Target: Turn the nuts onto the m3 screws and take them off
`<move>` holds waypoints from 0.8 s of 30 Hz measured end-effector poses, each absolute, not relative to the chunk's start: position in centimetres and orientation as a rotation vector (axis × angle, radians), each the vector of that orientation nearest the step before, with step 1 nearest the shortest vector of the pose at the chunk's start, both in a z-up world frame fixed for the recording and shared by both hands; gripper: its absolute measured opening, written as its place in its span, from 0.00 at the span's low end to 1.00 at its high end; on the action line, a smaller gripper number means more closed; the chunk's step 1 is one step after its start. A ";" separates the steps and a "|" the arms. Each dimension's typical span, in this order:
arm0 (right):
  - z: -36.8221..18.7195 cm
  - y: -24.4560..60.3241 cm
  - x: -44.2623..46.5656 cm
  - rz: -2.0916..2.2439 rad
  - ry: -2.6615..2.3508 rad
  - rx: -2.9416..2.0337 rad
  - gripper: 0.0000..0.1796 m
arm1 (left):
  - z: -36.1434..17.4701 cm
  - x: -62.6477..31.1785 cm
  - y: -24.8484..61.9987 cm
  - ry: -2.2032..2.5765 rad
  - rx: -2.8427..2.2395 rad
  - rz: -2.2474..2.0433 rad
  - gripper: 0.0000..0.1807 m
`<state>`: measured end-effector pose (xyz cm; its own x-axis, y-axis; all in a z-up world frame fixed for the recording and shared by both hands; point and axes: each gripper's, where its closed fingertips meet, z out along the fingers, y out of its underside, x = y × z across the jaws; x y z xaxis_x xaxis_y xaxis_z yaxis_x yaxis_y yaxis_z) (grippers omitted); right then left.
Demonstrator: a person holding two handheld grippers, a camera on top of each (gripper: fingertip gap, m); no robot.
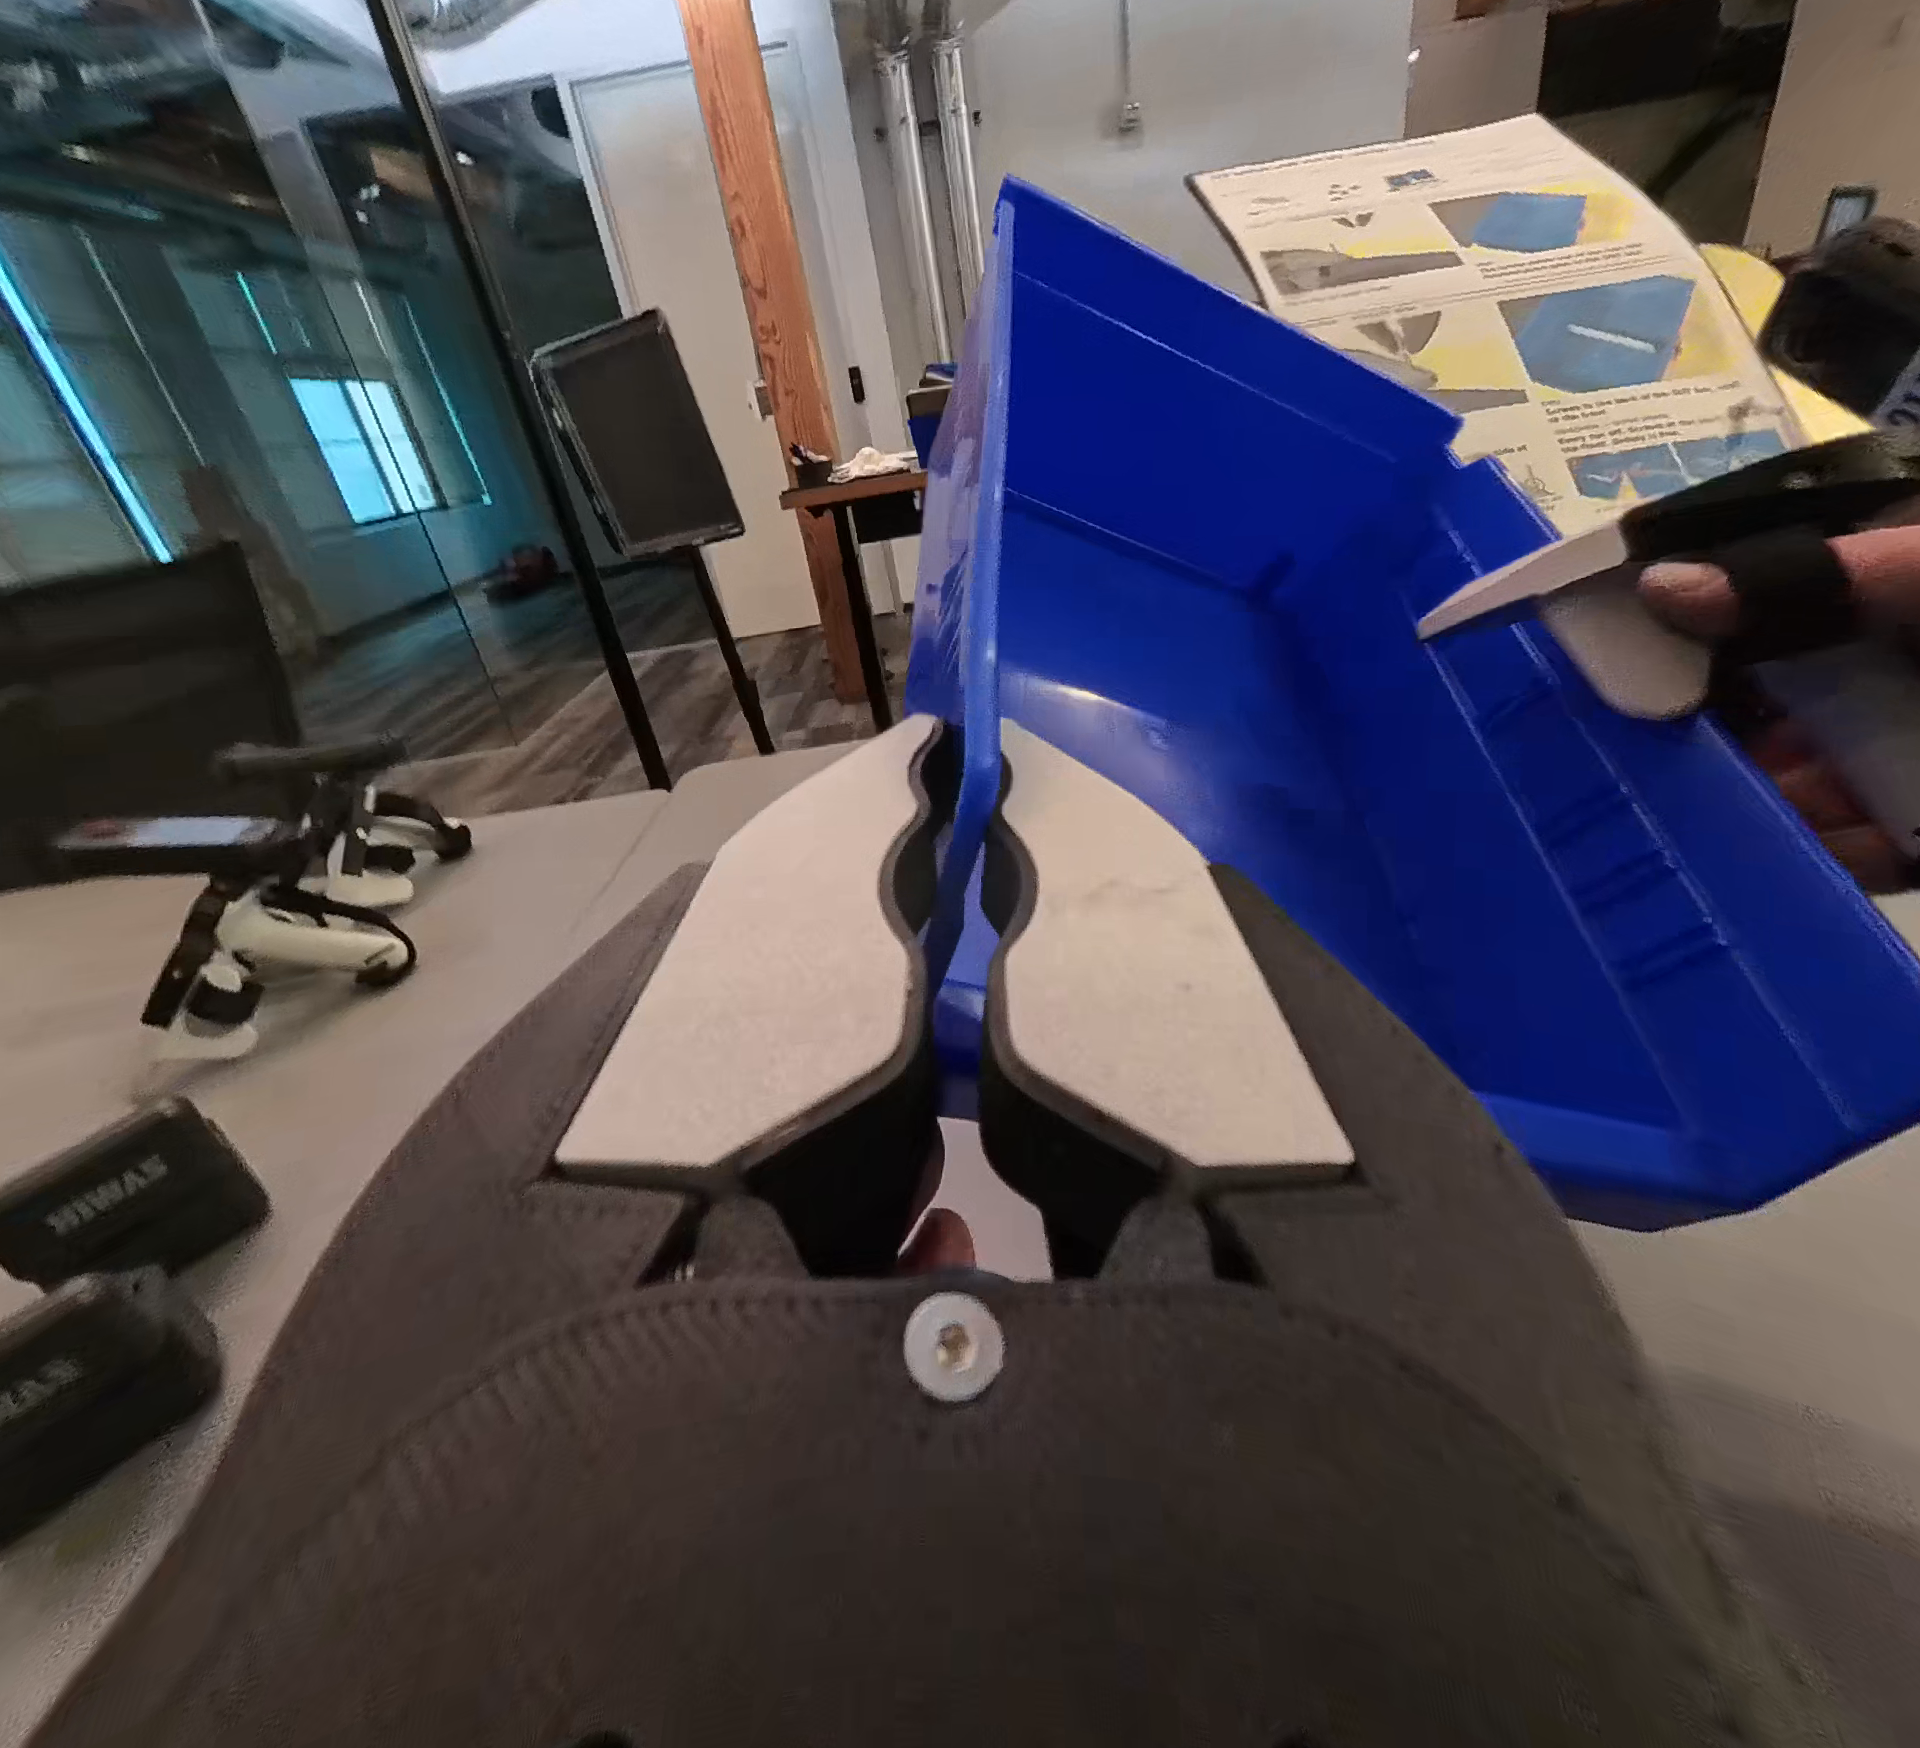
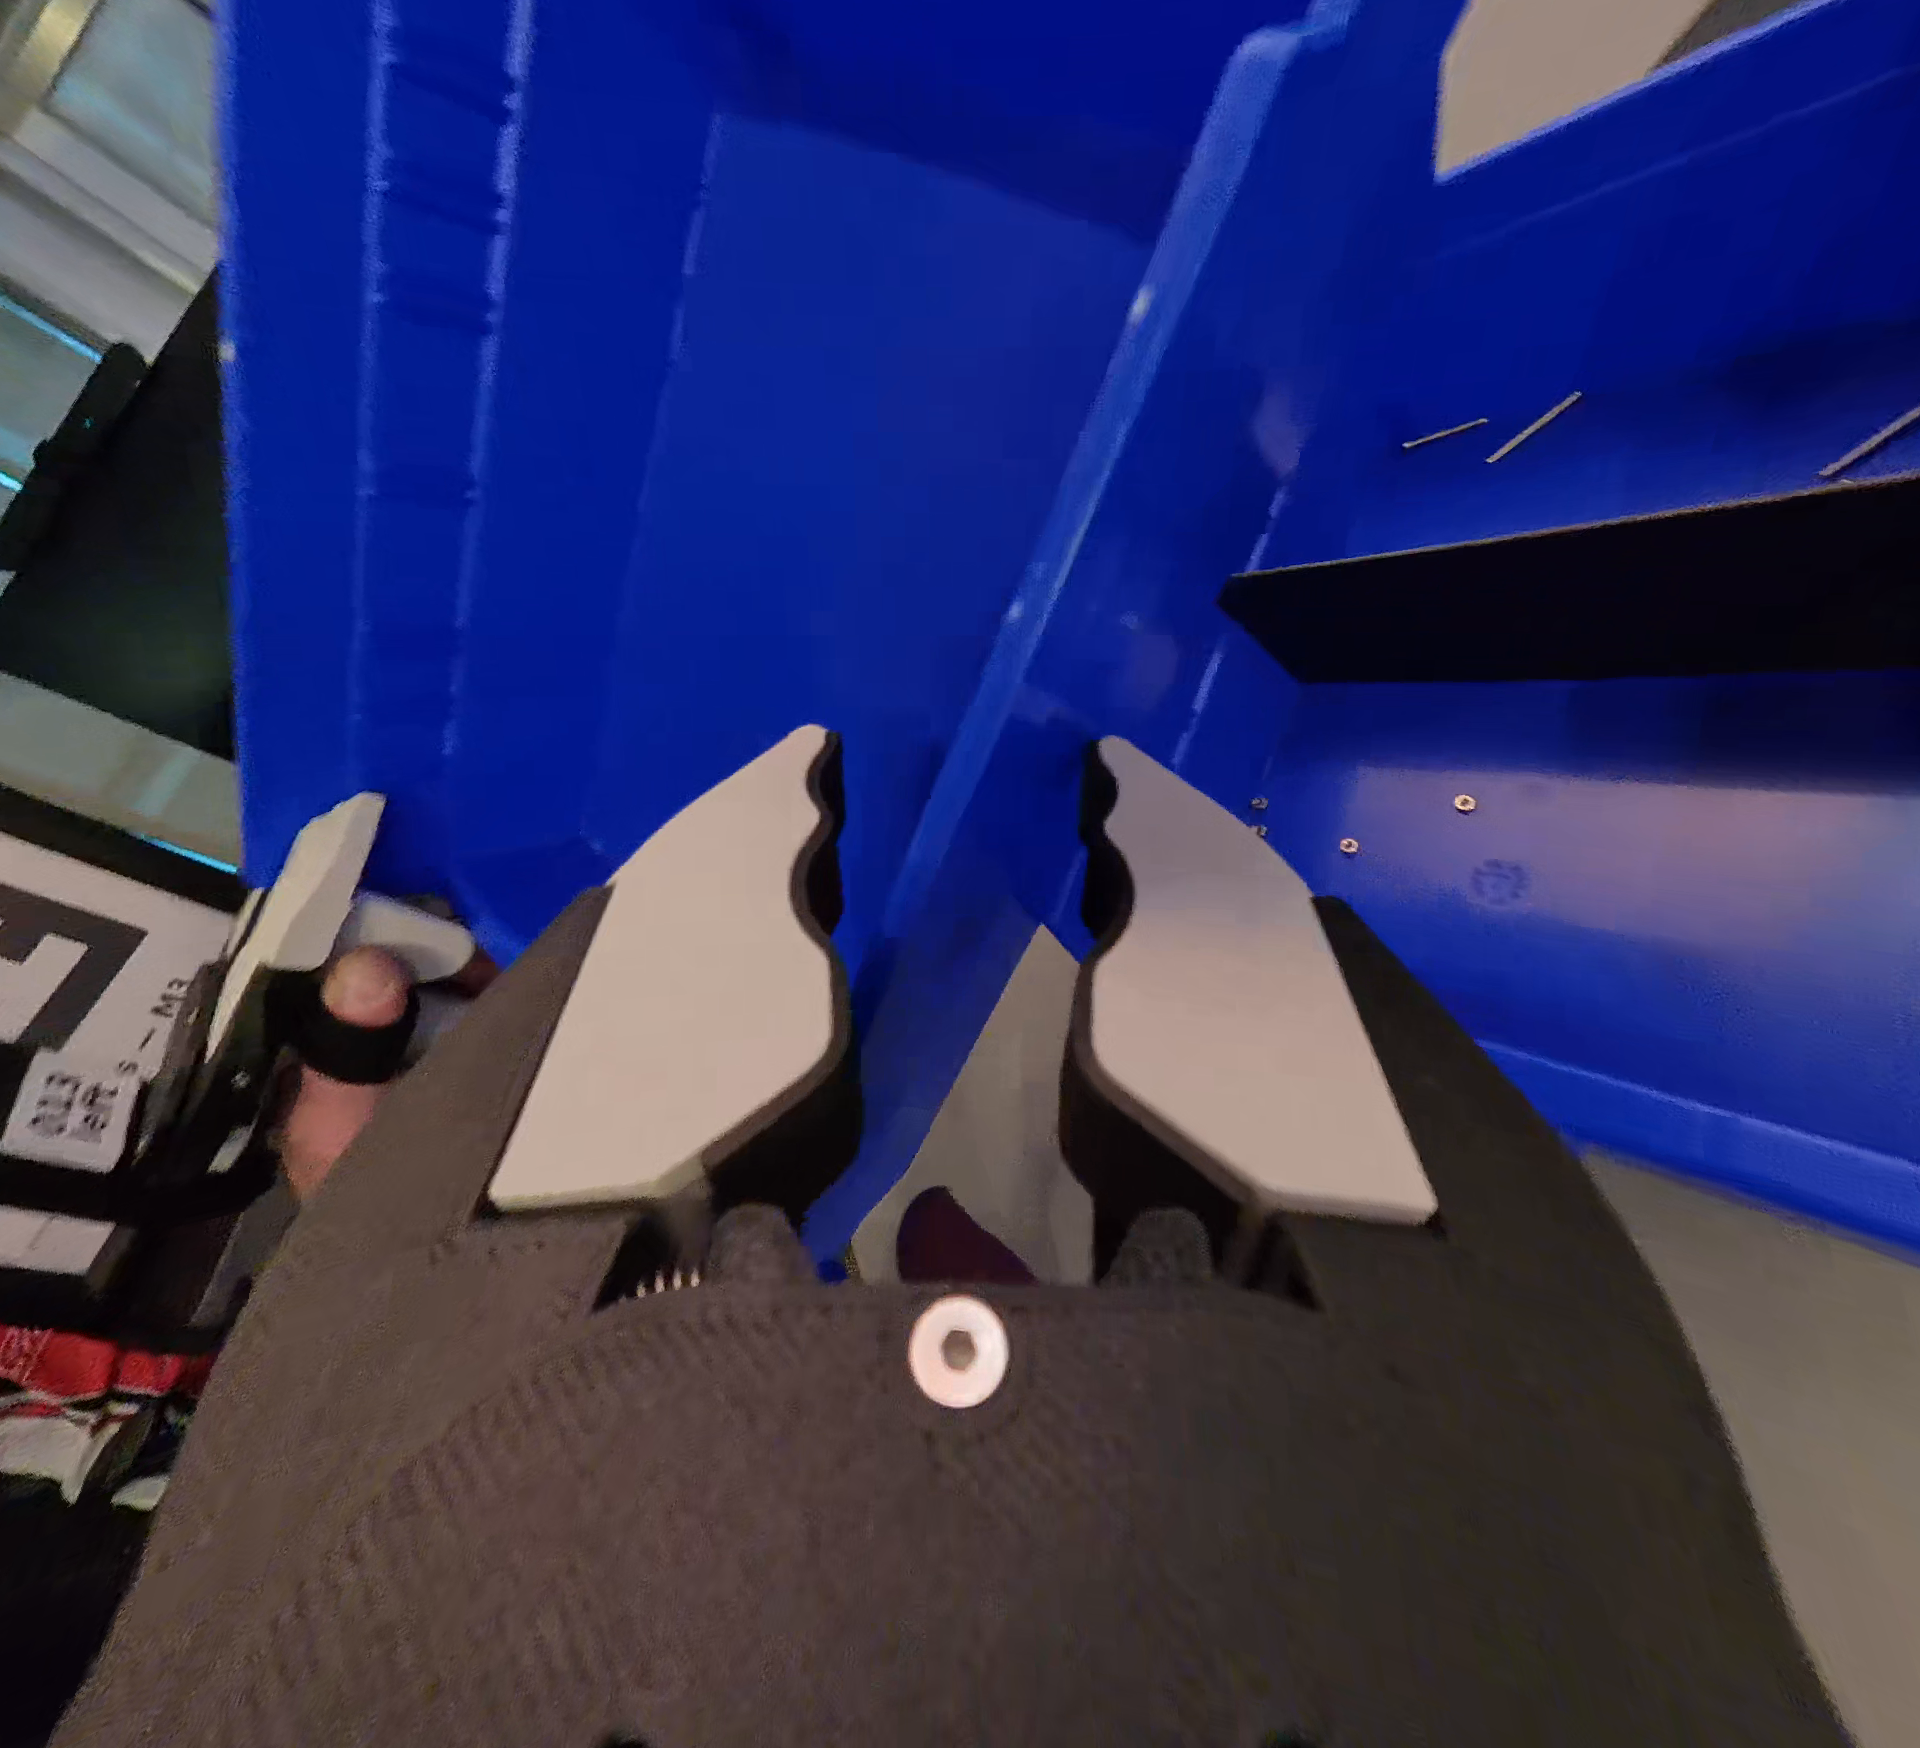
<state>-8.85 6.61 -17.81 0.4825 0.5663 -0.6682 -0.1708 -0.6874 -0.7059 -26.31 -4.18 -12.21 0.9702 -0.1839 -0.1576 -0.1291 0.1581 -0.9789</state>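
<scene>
Left wrist view: the left gripper (image 1: 966,825) pinches the wall of a tipped blue bin (image 1: 1299,763). The right gripper (image 2: 961,841) is apart around its other wall.

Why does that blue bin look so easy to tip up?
The bin is probably light: it looks empty, and the left gripper holds it tilted by one thin wall. That wall looks slightly bowed, so likely flexible. Its glossy plastic may slip.

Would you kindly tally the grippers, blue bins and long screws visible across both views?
Grippers: 2, the left gripper and the right gripper
Blue bins: 2, the held bin and the divided bin
Screws: 3
Total: 7
</scene>
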 end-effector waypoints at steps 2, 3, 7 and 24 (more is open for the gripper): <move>-18.4 7.3 -7.8 1.229 -0.285 -1.987 0.17 | -11.8 -24.8 -4.5 0.302 -1.390 -0.018 0.02; -18.7 7.7 -7.2 1.221 -0.256 -1.988 0.14 | -11.6 -24.0 -4.7 0.323 -1.375 -0.003 0.02; -19.9 8.6 -5.2 1.180 -0.217 -1.998 0.06 | -11.2 -20.7 -5.4 0.412 -1.323 0.048 0.04; -14.4 7.1 8.3 0.922 -0.343 -1.838 0.03 | -12.7 -7.4 -10.2 0.794 -1.188 -0.310 0.22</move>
<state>8.34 7.07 -14.44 0.6676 0.6016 -0.4386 -0.1685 -0.4517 -0.8761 -7.39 -10.17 -12.66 0.6971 -0.6041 -0.3862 -0.1828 0.3711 -0.9104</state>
